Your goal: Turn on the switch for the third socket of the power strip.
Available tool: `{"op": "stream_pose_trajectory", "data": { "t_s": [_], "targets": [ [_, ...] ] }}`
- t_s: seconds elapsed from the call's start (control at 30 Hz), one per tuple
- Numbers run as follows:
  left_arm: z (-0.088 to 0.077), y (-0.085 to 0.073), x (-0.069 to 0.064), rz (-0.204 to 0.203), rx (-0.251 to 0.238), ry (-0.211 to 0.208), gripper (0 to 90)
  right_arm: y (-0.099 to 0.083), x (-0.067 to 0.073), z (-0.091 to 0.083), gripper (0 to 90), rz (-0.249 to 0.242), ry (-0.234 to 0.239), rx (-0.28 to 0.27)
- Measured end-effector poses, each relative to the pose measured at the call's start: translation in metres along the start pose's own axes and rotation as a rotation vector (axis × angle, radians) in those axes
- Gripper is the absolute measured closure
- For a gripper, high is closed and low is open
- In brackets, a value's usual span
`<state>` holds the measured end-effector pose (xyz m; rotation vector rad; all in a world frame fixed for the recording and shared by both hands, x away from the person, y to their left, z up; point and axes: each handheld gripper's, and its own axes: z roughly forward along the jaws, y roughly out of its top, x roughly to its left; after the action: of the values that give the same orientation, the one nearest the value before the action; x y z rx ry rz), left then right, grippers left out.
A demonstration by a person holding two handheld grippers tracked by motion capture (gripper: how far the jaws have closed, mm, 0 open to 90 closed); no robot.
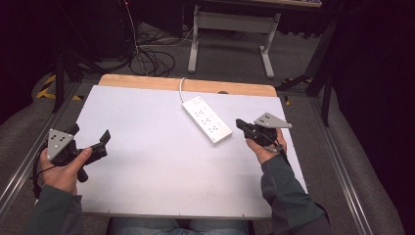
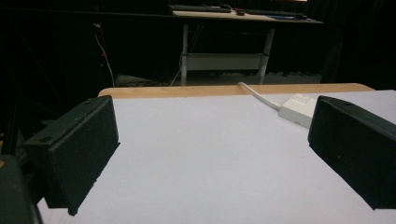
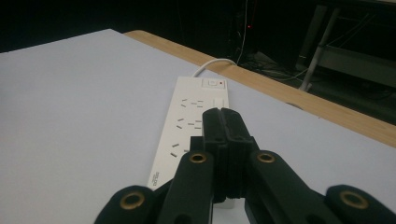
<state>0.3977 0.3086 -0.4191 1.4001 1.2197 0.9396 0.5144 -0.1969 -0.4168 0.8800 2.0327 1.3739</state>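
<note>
Pale grey matte board (image 1: 147, 166) covers my work table, and from above the white plastic power strip with its rows of sockets (image 1: 206, 120) lies on it toward the far right, its long axis slanting from far-left to near-right, its cable leaving over the wooden far edge. My right gripper (image 1: 241, 124) sits just beside the strip's near end, jaws clenched on nothing, pointing left at it; my left gripper (image 1: 100, 142) is well apart at the left edge. Along my left gripper (image 2: 210, 154) the jaws stand wide apart and empty, the strip (image 2: 296, 109) far off to the right. Along my right gripper (image 3: 224, 116) the shut tips hover over the strip (image 3: 187, 126), which runs lengthwise away from me toward its switch (image 3: 214, 83). My right hand is clearly nearer.
</note>
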Motion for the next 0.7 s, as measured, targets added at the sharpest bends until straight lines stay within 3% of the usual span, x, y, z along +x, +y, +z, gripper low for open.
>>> {"op": "stream_pose_trajectory", "data": {
  "t_s": [0.7],
  "targets": [
    [-0.004,-0.001,0.002,-0.001,0.001,0.01,2.2,0.007,0.0,0.039,90.0,-0.029,0.003,0.086]
  ]
}}
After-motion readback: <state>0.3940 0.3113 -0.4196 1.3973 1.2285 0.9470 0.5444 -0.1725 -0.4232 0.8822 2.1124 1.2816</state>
